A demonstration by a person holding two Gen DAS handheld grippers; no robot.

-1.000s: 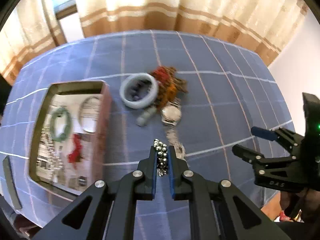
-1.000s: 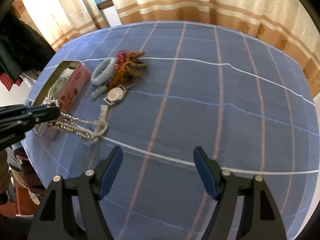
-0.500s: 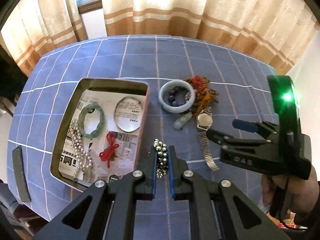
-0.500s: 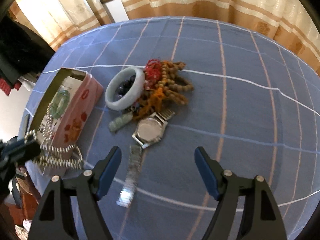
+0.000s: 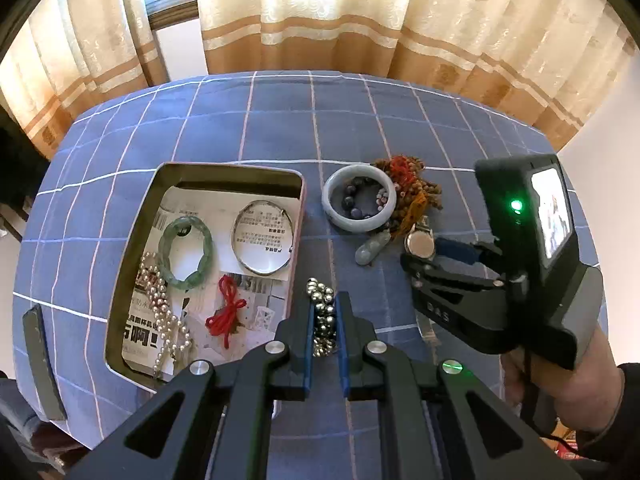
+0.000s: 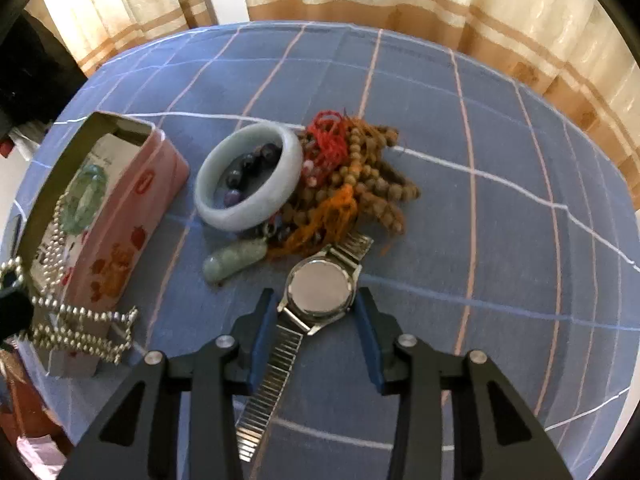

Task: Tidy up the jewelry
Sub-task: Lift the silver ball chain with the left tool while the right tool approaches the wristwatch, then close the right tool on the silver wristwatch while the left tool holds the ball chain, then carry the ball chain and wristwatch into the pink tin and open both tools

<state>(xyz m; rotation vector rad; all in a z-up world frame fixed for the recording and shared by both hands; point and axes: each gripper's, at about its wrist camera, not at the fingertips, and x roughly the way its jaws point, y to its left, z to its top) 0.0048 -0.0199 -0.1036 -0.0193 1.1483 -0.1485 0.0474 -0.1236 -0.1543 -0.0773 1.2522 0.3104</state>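
My left gripper [image 5: 323,312] is shut on a silver bead chain [image 5: 322,312], held beside the right rim of the pink tin box [image 5: 298,216]. The chain hangs in loops in the right wrist view [image 6: 80,332]. The box holds a green bangle [image 5: 185,253], a thin silver bangle [image 5: 266,242], a pearl string [image 5: 162,312] and a red cord [image 5: 226,312]. My right gripper [image 6: 318,304] is open, its fingers either side of a silver watch [image 6: 320,288] lying on the cloth. The right gripper also shows in the left wrist view [image 5: 432,256].
On the blue checked cloth [image 6: 480,240] lie a pale jade bangle [image 6: 248,178] with dark beads inside, a jade pendant [image 6: 234,260], and a heap of brown bead strings with red and orange cords [image 6: 352,184]. A dark strip [image 5: 42,360] lies at the table's left edge. Curtains hang behind.
My right gripper has moved forward and down over the watch, its fingers now straddling the case. My left gripper, still holding the bead chain, has shifted toward the box's right rim.
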